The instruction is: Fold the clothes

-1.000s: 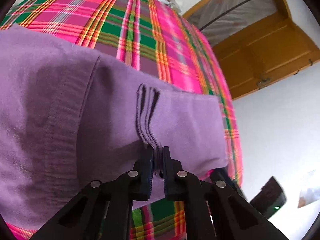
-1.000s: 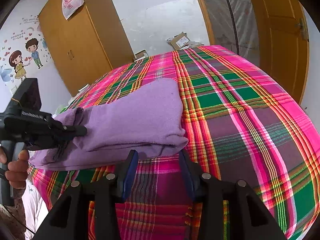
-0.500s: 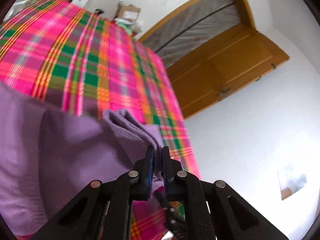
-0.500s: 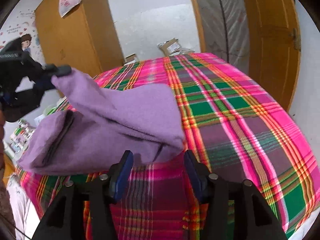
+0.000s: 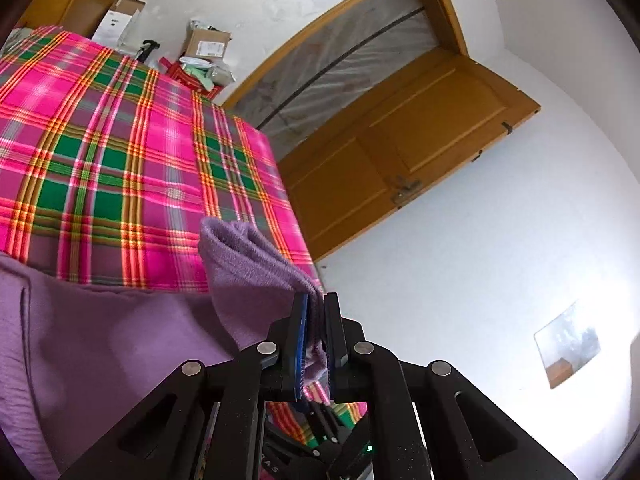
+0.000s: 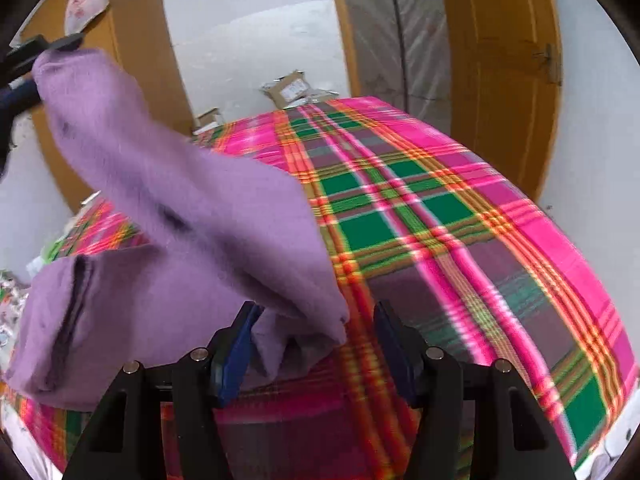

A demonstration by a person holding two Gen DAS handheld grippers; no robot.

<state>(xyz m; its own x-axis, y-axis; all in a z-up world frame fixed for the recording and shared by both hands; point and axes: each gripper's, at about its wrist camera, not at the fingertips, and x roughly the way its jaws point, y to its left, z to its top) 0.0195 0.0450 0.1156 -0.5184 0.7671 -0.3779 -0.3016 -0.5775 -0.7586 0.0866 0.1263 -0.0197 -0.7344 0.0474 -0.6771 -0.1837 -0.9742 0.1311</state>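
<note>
On my left wrist feed, the left hand-held gripper (image 5: 316,336) is clenched on a bunched corner of the purple garment (image 5: 120,344); the cloth is pinched flat between the two blue-lined fingers (image 5: 299,344) and a bit of it pokes out behind them. From that pinch the fabric rises into a folded ridge and then drops away to the rest of the garment, which lies on the plaid blanket (image 5: 112,168) covering the bed. Beyond the far end of the blanket I see cardboard boxes (image 5: 206,42) against the wall, and beside the blanket an open wooden door (image 5: 400,152).

On the right wrist feed the picture is motion-blurred. The right hand-held gripper (image 6: 316,344) is released, its fingers wide apart, with the near edge of the purple garment (image 6: 192,240) lying between them on the blanket (image 6: 460,240); I cannot tell whether either finger touches the cloth. One end of the garment is lifted well above the blanket, stretched up to the left hand-held gripper (image 6: 44,46) at the top corner of that view, while the lower layer stays flat on the blanket with a seam showing along its edge.
</note>
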